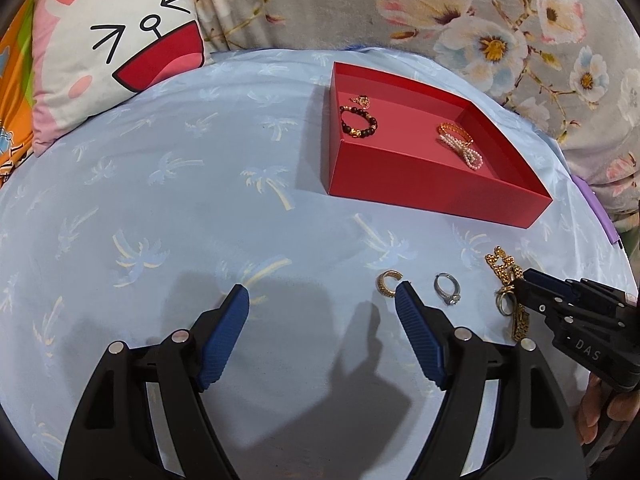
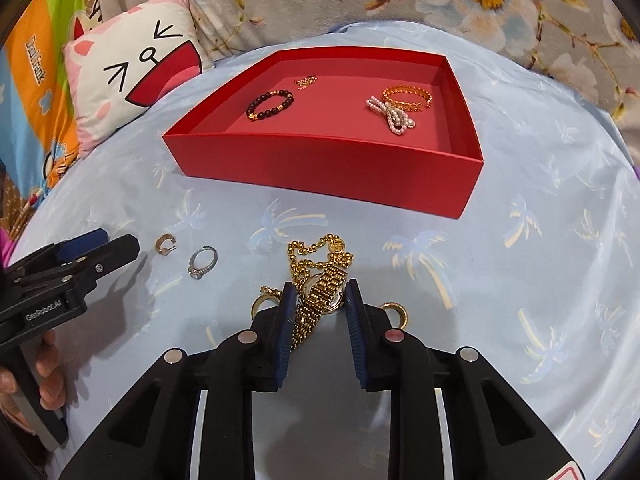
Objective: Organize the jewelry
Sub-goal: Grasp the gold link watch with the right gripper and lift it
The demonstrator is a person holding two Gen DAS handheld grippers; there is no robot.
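A red box (image 2: 320, 168) (image 1: 420, 184) sits on the blue bedsheet. Inside lie a dark bead bracelet (image 2: 269, 105), a small gold chain (image 2: 306, 81), a gold bangle (image 2: 408, 96) and a pearl bracelet (image 2: 394, 118). In front of the box lie a gold hoop earring (image 2: 165, 244) (image 1: 387, 282), a silver ring (image 2: 202, 262) (image 1: 447, 288), a gold bead necklace (image 2: 320, 250) and a gold watch (image 2: 324, 292) (image 1: 506, 276). My right gripper (image 2: 320, 294) straddles the gold watch band, jaws partly open around it. My left gripper (image 1: 322, 296) is open and empty, its right fingertip next to the earring.
A cat-face pillow (image 1: 112, 52) lies at the back left. A floral blanket (image 1: 480, 20) runs along the back. Two gold rings (image 2: 262, 304) (image 2: 396, 312) lie beside my right fingers. A purple object (image 1: 596, 208) shows at the sheet's right edge.
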